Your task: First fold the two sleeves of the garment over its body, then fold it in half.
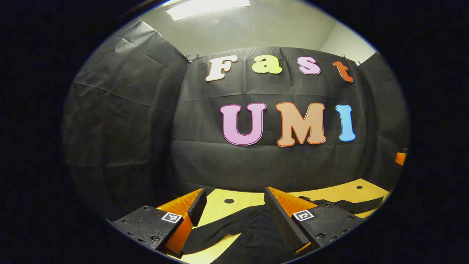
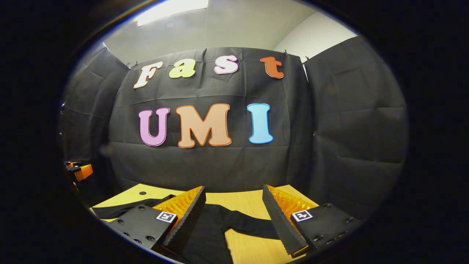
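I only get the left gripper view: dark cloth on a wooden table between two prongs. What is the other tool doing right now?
Observer: In the right gripper view, the right tool is open, with its fingers well apart and nothing between them.
Operator: What's under it?
Observer: The black garment, lying on the table. One sleeve runs across the gap between the fingers.
Operator: And the other sleeve?
Observer: The other sleeve lies stretched out to the left in that view, not folded over the body.
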The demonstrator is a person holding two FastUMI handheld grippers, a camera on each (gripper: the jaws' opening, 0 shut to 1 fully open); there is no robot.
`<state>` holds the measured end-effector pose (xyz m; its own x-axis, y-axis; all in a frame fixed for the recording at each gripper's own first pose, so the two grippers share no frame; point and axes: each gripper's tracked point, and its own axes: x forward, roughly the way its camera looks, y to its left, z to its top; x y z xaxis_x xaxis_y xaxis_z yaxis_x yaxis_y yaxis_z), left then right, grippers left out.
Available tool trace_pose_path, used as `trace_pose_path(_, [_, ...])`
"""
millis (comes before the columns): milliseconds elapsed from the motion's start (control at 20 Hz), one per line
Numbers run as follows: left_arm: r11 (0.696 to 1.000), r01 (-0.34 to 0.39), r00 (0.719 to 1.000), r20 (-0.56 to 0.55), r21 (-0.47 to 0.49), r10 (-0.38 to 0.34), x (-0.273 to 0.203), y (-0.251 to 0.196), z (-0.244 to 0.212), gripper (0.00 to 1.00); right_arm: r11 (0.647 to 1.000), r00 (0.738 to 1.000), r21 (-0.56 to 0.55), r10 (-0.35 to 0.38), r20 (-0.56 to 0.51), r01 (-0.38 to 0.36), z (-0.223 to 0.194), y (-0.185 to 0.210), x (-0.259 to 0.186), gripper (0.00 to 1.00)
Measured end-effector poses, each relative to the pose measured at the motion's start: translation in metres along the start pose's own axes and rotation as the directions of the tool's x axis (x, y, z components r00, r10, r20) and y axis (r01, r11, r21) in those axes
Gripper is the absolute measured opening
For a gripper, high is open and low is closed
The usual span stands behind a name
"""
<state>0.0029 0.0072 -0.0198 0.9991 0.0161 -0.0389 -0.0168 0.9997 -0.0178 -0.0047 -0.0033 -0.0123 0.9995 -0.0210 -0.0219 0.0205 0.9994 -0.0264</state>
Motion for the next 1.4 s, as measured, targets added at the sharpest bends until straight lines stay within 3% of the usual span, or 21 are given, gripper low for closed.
trace_pose_path(100, [1.000,0.001,1.000,0.004,0.008,-0.001,0.002,0.000,0.001,0.94,1.000,1.000,-0.006,-0.005,-0.006,0.005,-0.003,-0.001,-0.001,0.98])
trace_pose_path(400, [1.000,-0.008,1.000,-0.013,0.008,0.009,0.004,0.004,-0.004,0.94,1.000,1.000,0.004,-0.018,-0.005,0.018,-0.001,-0.005,0.002,0.98])
trace_pose_path(950, [1.000,-0.017,1.000,-0.018,0.026,0.017,0.002,0.004,-0.002,0.94,1.000,0.999,0.002,0.023,-0.028,-0.023,-0.005,0.000,0.011,0.97])
trace_pose_path(1200, [0.998,-0.032,0.999,-0.016,0.052,0.033,0.001,0.007,0.001,0.94,1.000,0.999,0.001,-0.013,-0.052,0.013,-0.015,-0.029,0.022,0.98])
trace_pose_path(1400, [0.996,-0.069,0.997,-0.036,0.057,0.071,-0.003,0.016,-0.007,0.94,0.995,0.991,-0.052,-0.093,-0.099,0.088,-0.035,-0.083,0.038,0.98])
